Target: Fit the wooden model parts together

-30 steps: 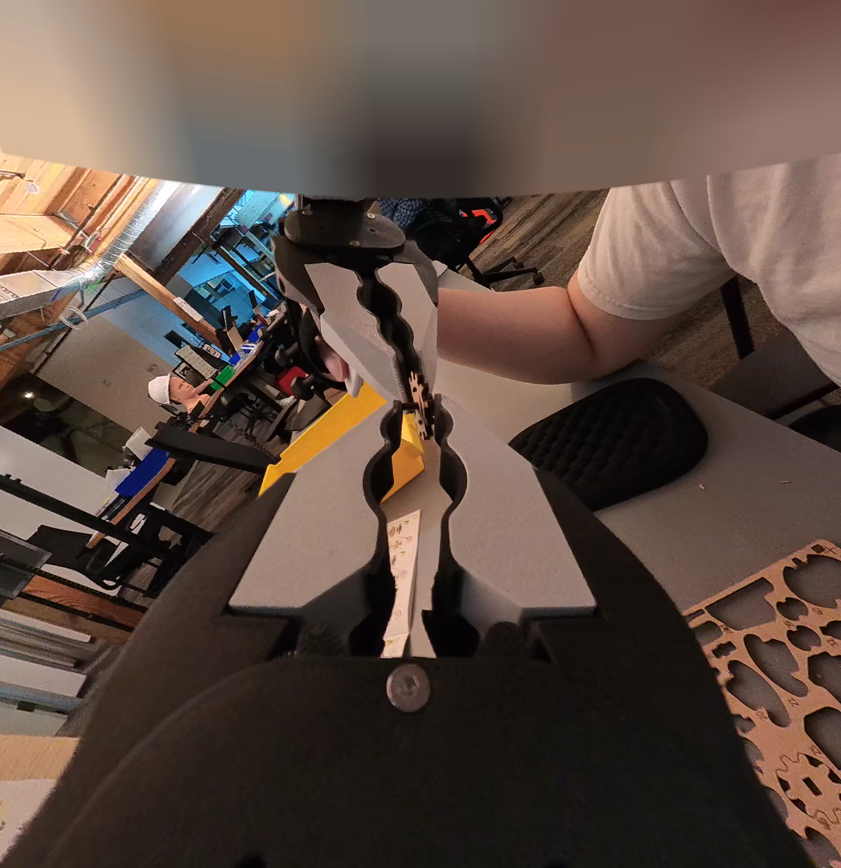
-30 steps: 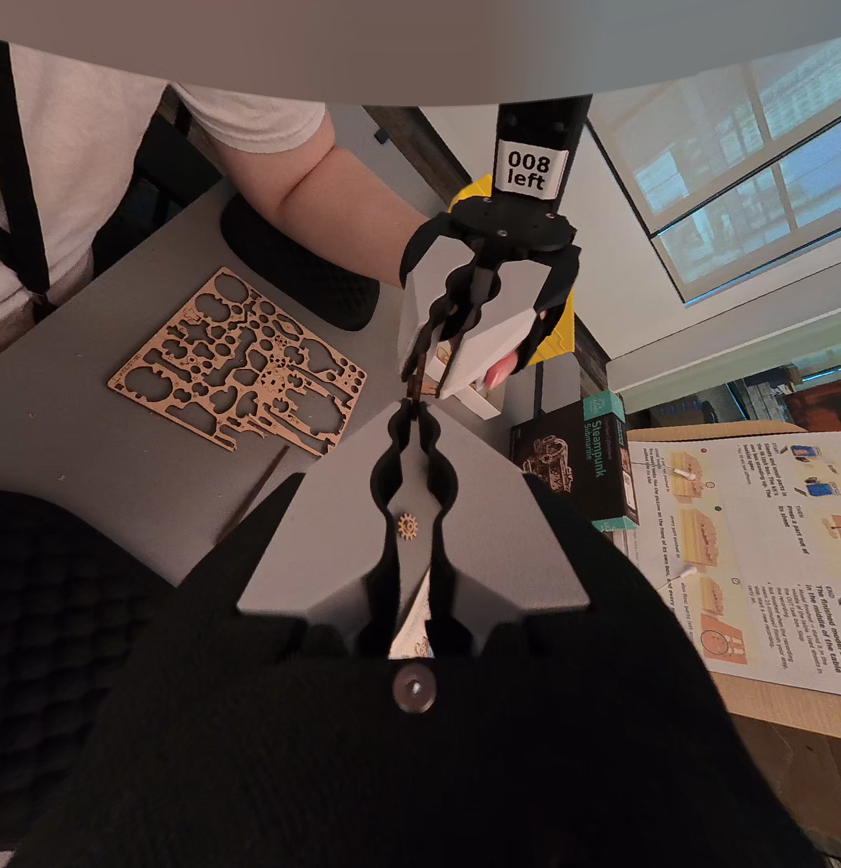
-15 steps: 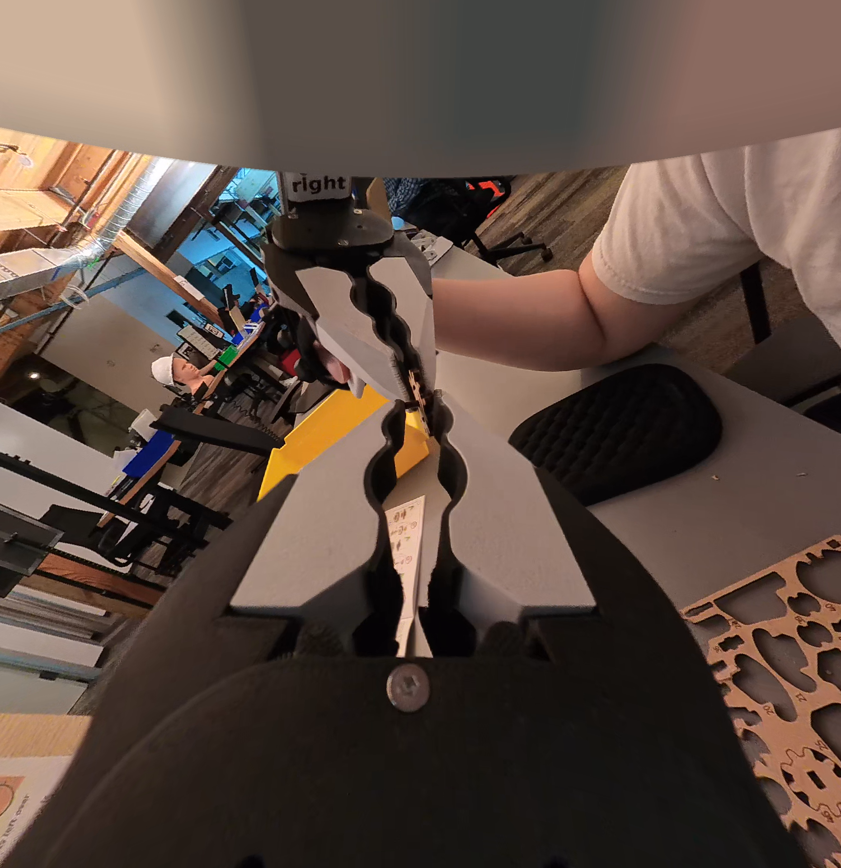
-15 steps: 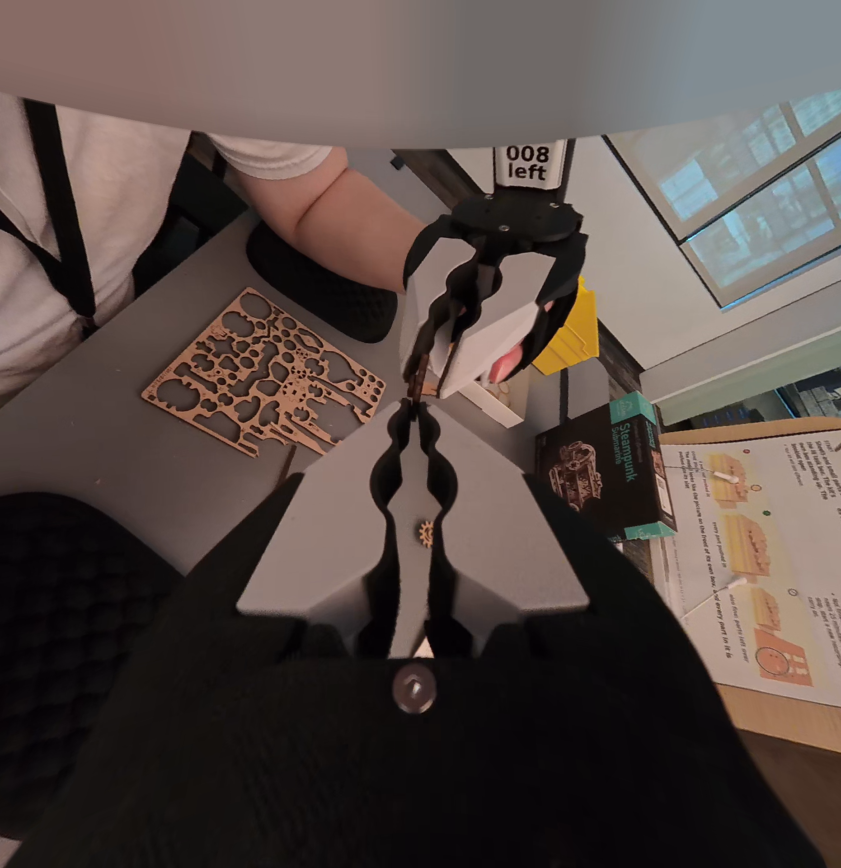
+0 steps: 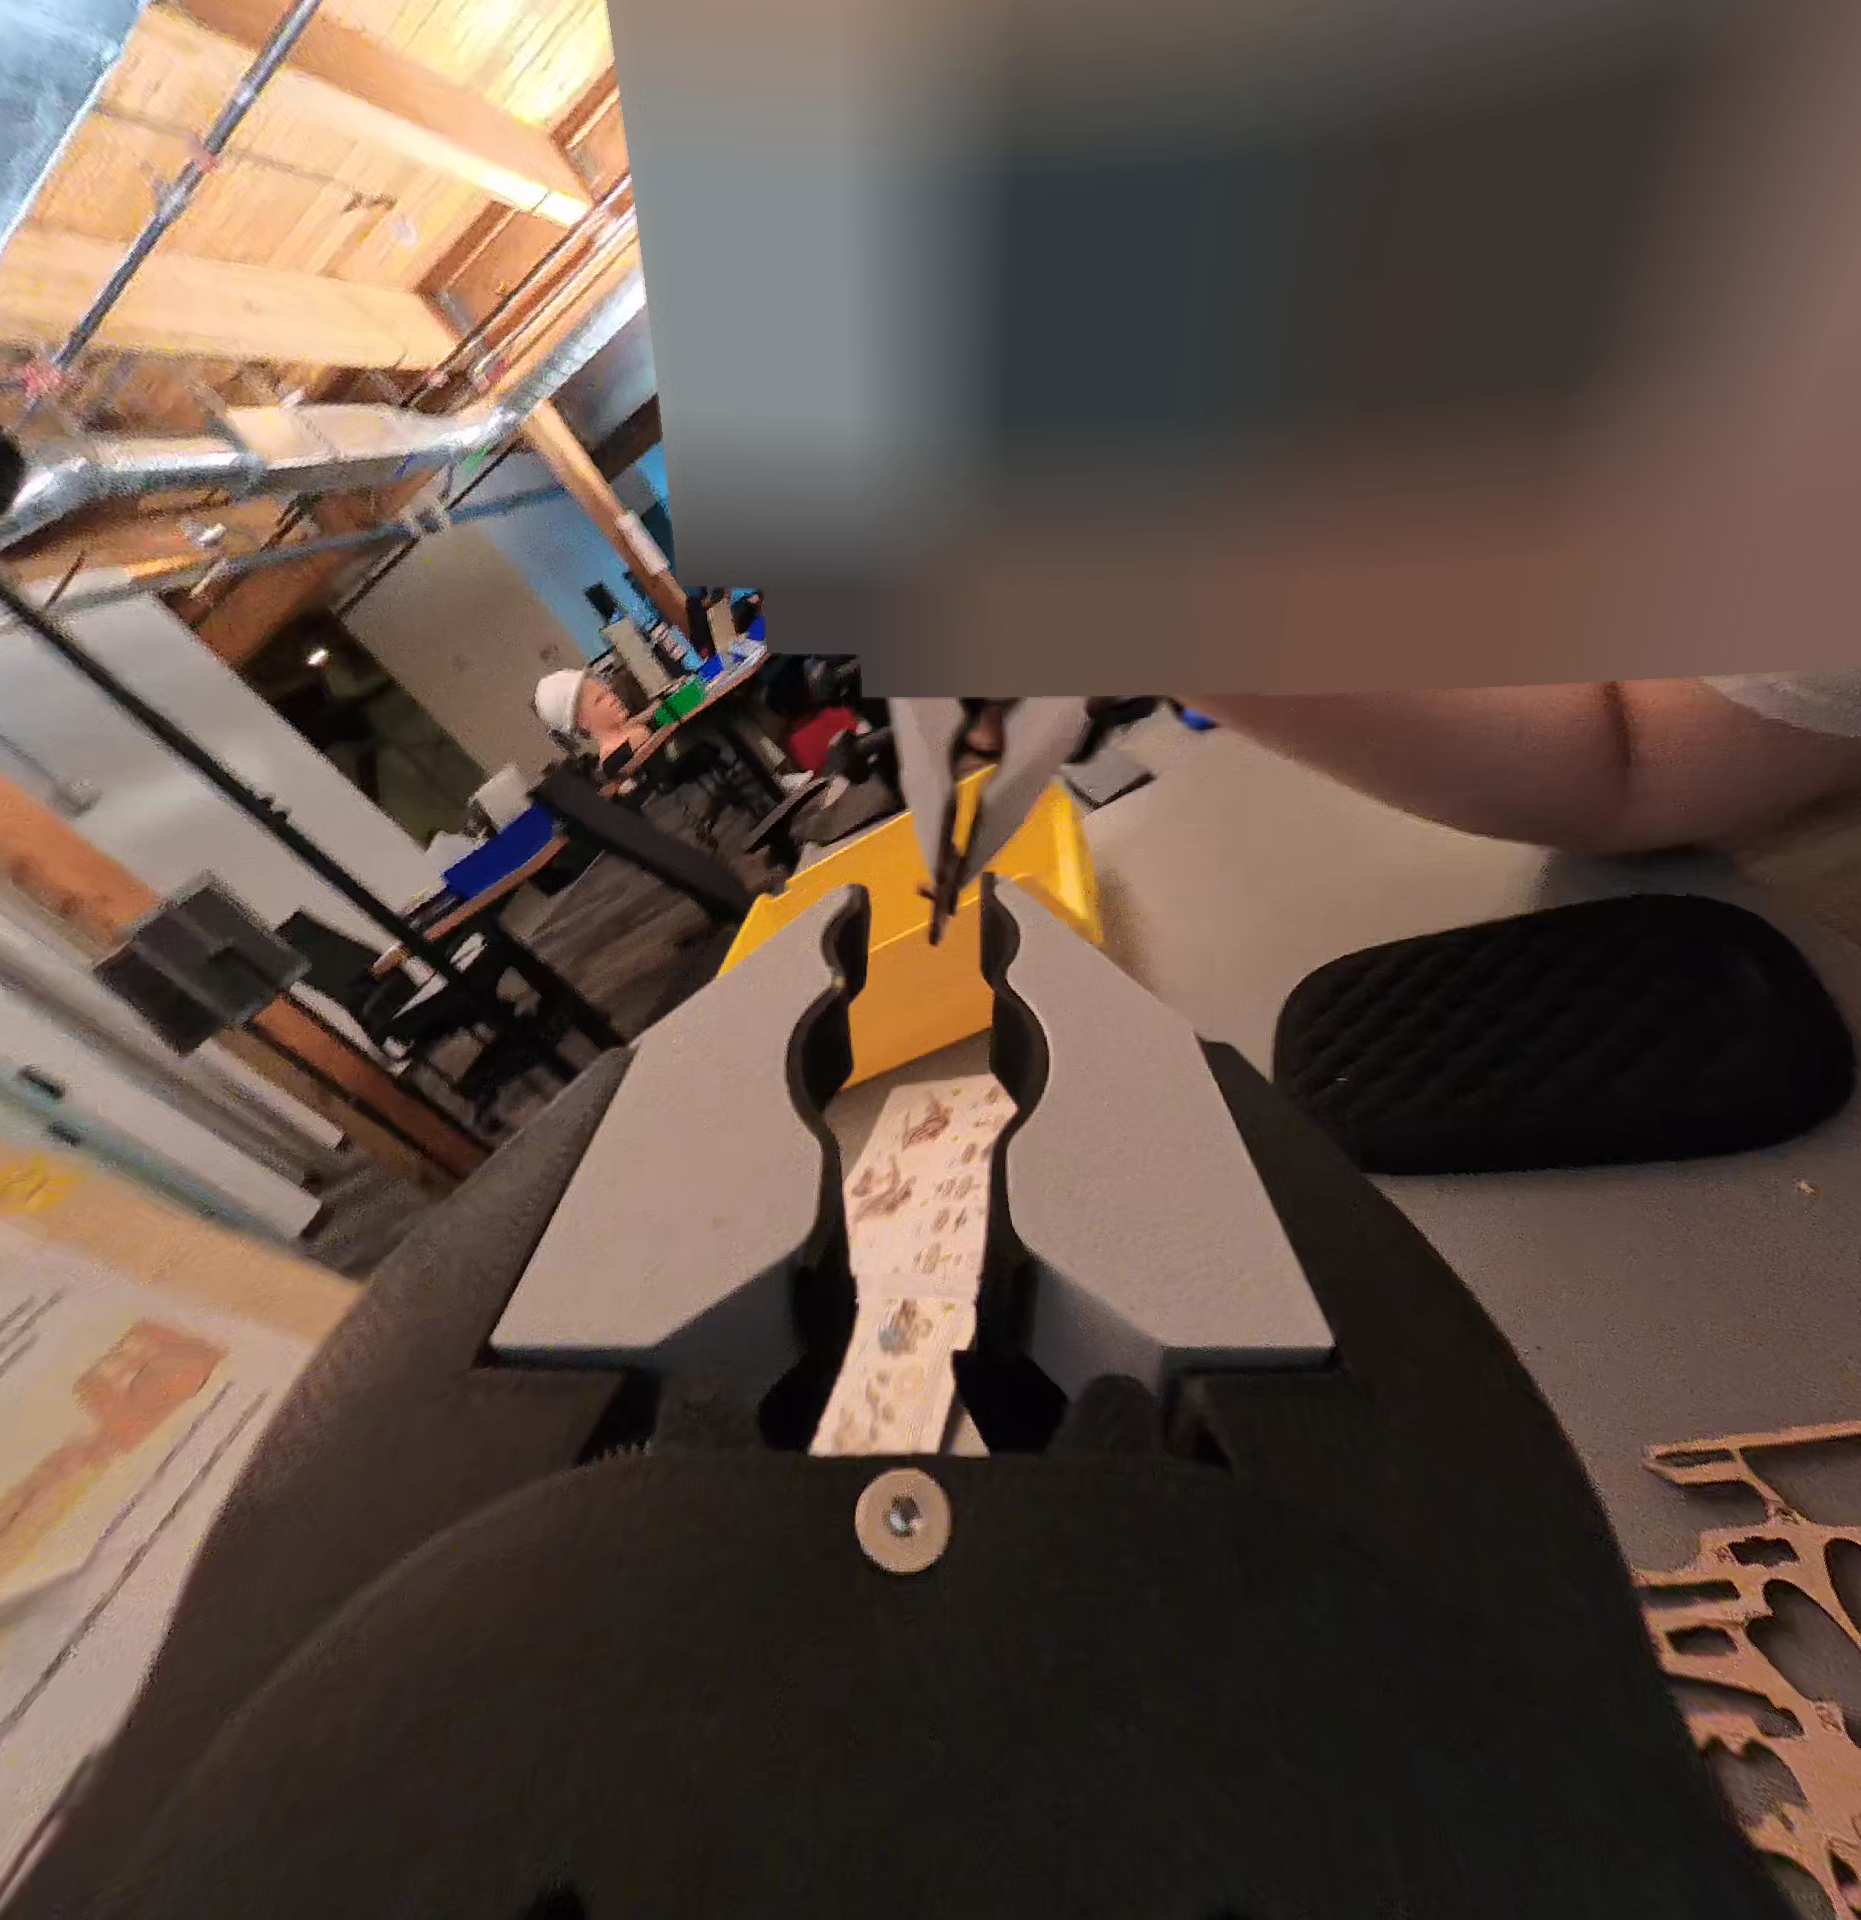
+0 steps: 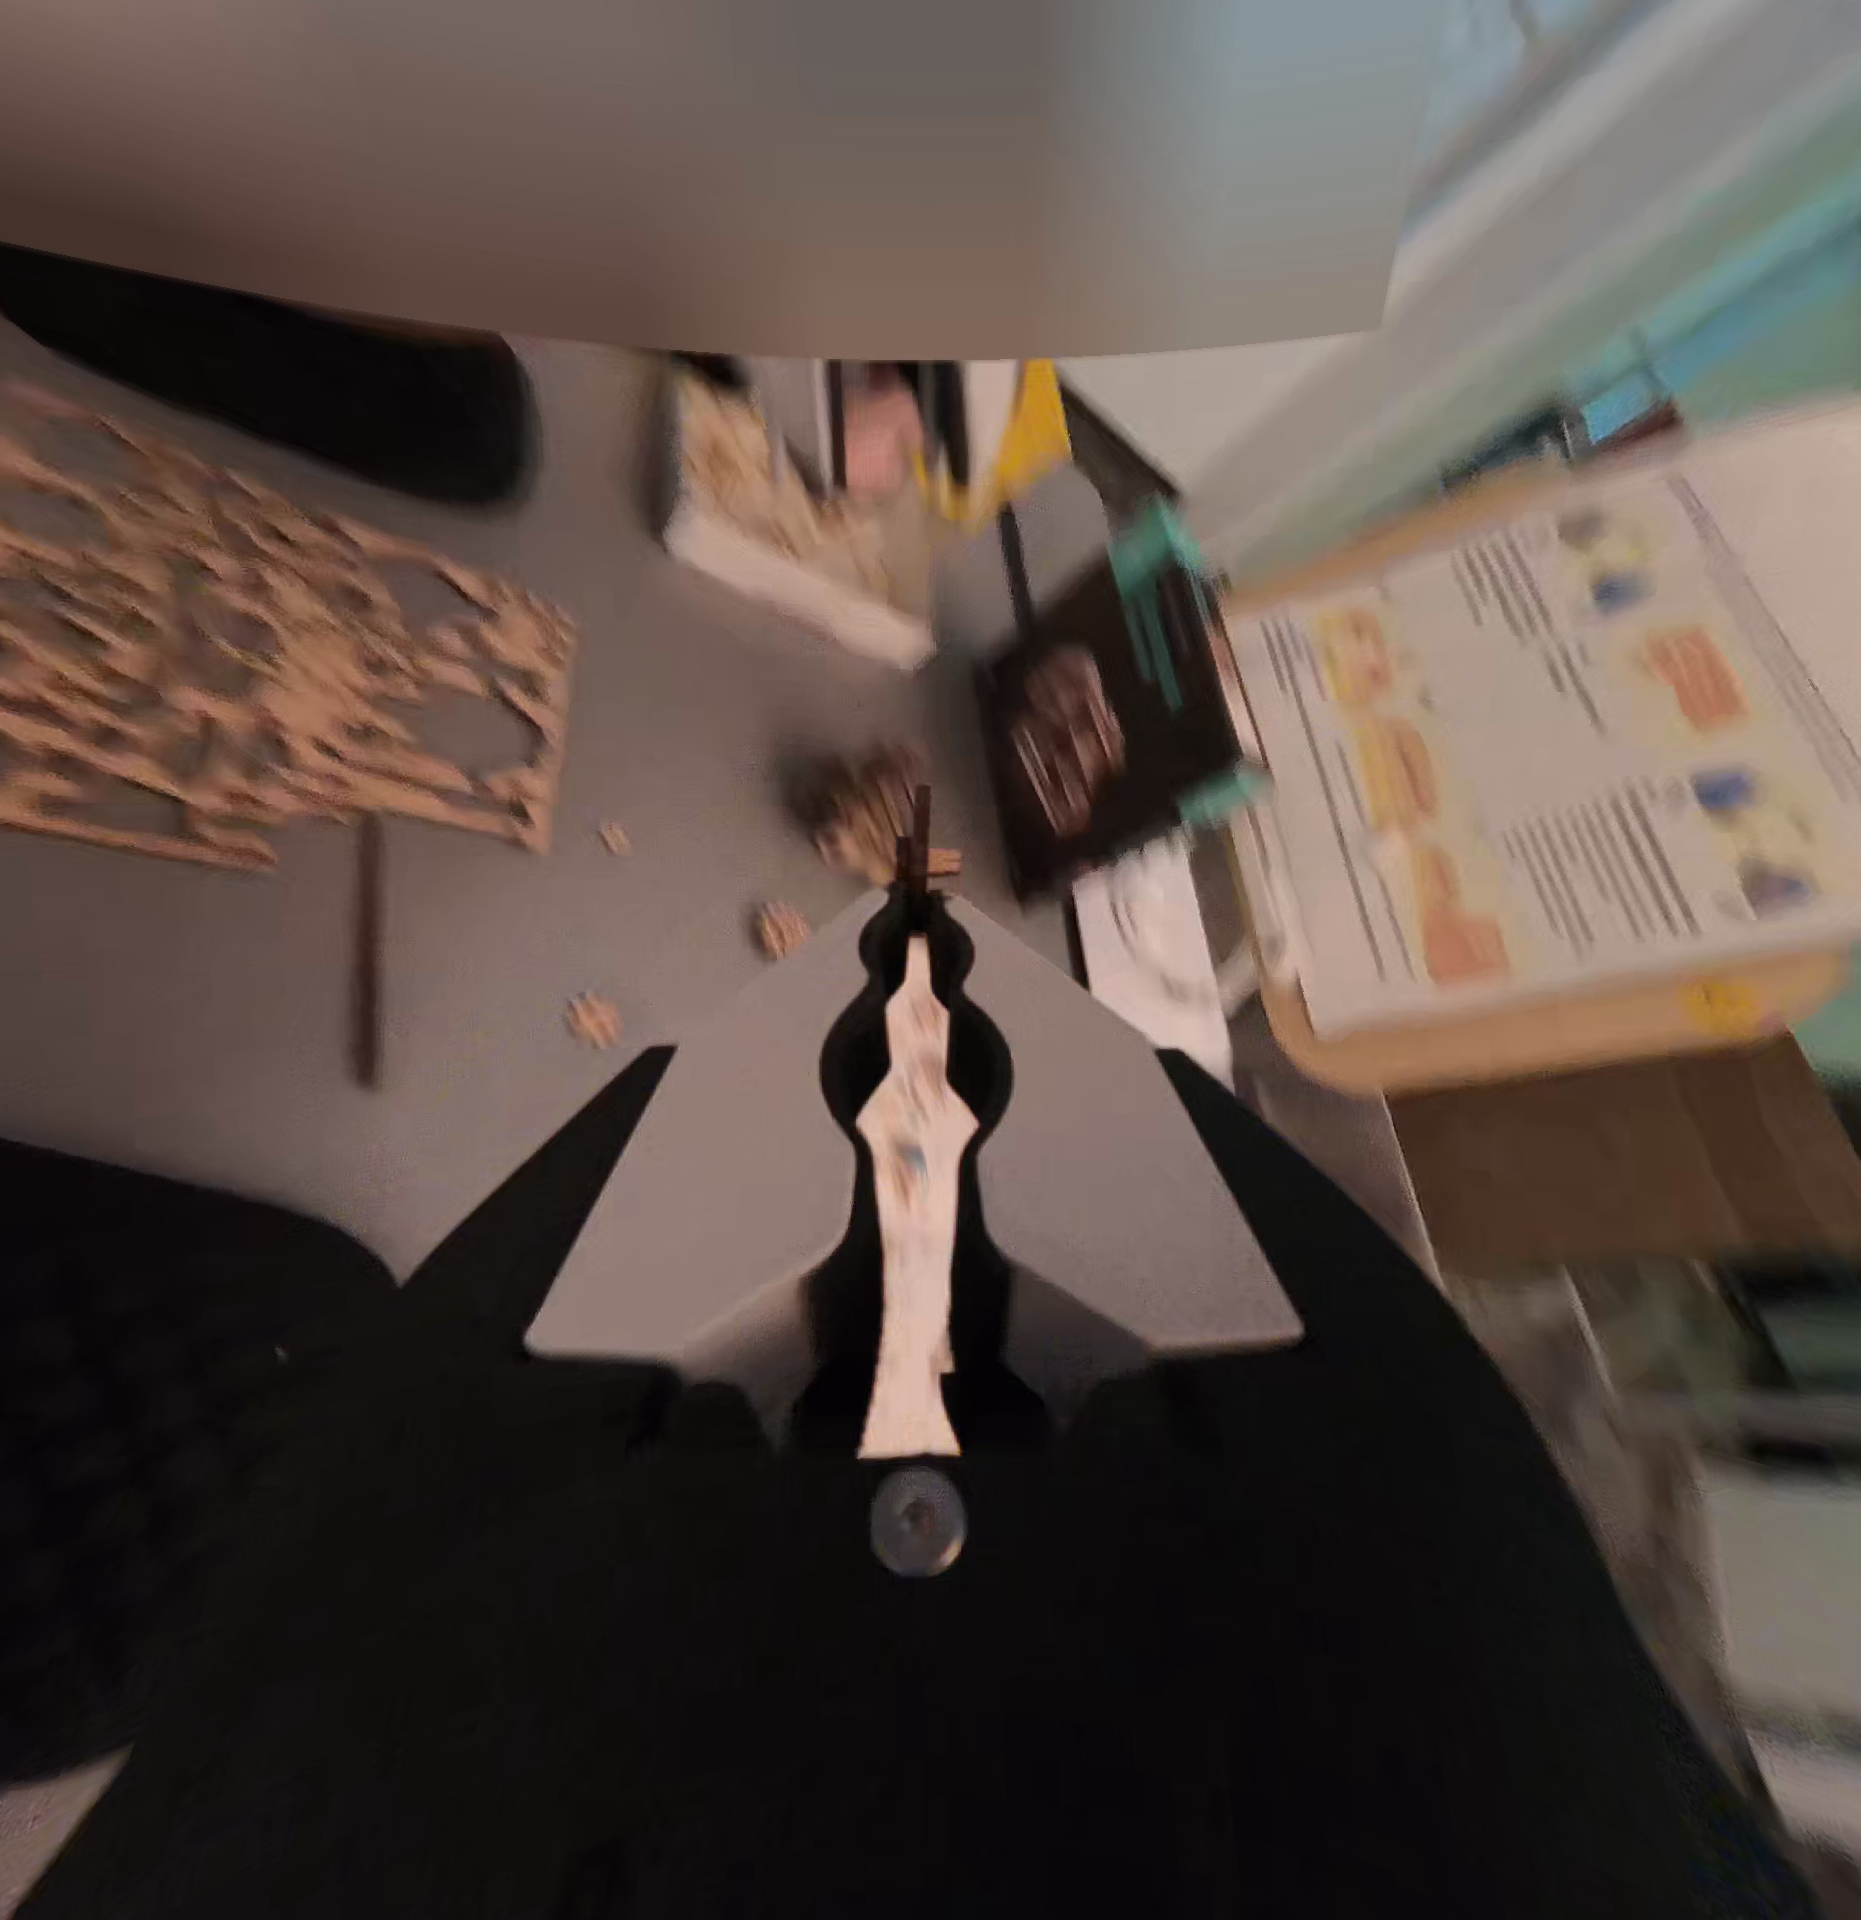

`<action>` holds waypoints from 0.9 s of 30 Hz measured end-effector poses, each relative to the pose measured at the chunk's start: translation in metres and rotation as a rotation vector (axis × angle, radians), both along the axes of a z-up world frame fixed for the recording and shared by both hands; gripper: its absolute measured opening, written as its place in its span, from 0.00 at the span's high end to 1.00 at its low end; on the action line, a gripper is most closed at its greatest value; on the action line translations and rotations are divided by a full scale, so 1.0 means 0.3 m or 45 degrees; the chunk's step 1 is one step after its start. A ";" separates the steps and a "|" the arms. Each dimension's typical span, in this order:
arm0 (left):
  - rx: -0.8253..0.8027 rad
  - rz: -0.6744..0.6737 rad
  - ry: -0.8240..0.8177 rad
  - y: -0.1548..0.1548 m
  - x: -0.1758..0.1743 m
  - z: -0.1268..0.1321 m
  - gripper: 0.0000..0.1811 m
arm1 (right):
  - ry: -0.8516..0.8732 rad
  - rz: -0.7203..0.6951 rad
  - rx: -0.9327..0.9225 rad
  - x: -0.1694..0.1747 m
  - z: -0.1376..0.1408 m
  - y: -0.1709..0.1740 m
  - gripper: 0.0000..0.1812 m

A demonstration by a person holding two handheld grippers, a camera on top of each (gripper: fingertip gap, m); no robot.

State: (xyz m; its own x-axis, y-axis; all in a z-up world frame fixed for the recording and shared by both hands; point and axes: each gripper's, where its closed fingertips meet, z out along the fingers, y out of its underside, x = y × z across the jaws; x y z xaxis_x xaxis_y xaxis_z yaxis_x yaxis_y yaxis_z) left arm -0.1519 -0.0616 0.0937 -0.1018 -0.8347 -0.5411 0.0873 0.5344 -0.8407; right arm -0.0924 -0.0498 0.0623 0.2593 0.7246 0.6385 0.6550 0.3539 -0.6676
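My left gripper (image 5: 924, 906) is open and empty, its grey fingers a small gap apart. Just beyond its tips, my right gripper (image 5: 952, 868) points down and is shut on a small dark wooden part (image 5: 938, 914). In the blurred right wrist view my right gripper (image 6: 910, 912) is shut, and the small cross-shaped wooden part (image 6: 921, 852) sticks out of its tips above the grey table (image 6: 645, 883). The left gripper is not clear in that view.
A cut-out wooden sheet (image 6: 230, 665) lies at the left, with a thin stick (image 6: 367, 935) and small loose gears (image 6: 780, 928) beside it. A heap of parts (image 6: 853, 800), a black box (image 6: 1092, 727) and an instruction sheet (image 6: 1549, 727) lie ahead and right. A black pad (image 5: 1560, 1029) and yellow bin (image 5: 905, 966) are near. The tips of one gripper are about 8 cm away from the tips of the other.
My left gripper has opened and let go of the wooden part. The right gripper keeps the part and has drawn back and swung down toward the table.
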 end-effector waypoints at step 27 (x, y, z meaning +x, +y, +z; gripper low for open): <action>-0.243 0.364 0.187 0.270 0.003 -0.096 0.93 | 0.042 -0.283 -0.188 0.134 -0.602 0.041 0.96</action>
State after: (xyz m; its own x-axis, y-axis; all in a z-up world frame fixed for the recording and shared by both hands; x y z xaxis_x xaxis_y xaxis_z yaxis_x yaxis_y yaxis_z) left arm -0.1509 0.0195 0.0647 0.0851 -0.9250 -0.3703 -0.1716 0.3525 -0.9199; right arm -0.0521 -0.0376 -0.1184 0.4416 0.7323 0.5184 0.6826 0.1007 -0.7238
